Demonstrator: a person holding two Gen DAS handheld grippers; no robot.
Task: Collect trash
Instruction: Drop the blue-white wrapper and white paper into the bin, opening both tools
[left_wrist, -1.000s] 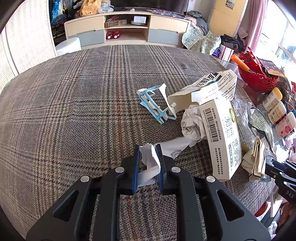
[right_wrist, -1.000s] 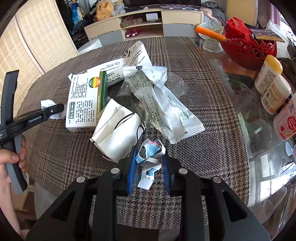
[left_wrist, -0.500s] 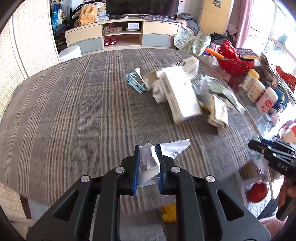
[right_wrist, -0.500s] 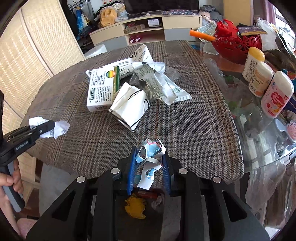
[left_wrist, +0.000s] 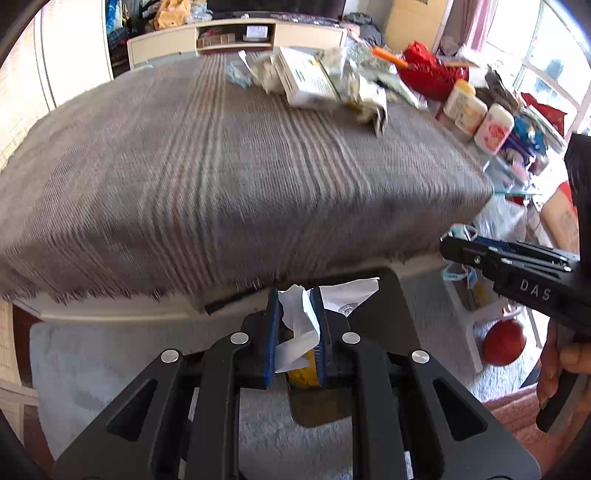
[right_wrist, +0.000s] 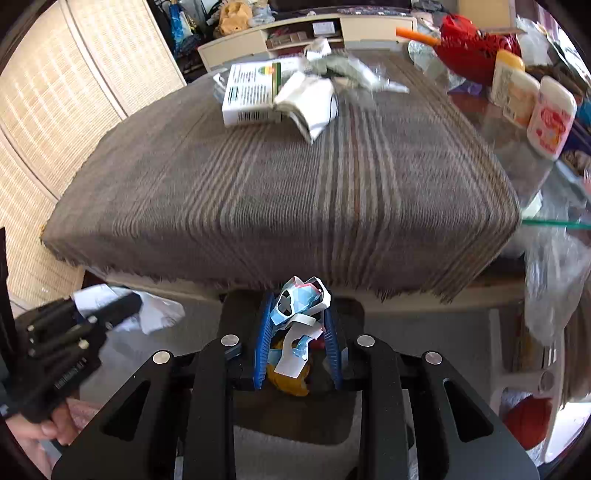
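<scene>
Left gripper (left_wrist: 295, 328) clamped on paper (left_wrist: 297, 325), right gripper (right_wrist: 297, 332) clamped on wrapper (right_wrist: 299, 306); both past table (left_wrist: 221, 177) near edge, over dark bin (right_wrist: 291, 413) (yellow scrap inside). Centre above opening, then part fingers; rest of trash at table's far edge.

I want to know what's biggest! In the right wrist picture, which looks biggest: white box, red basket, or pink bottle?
1. white box
2. red basket, partly cut off, so unsure
3. pink bottle, nearer the camera yet smallest

The left hand-held gripper (left_wrist: 295, 306) pinches white crumpled paper (left_wrist: 298, 328) just past the blurred table's edge (left_wrist: 229, 280).
</scene>
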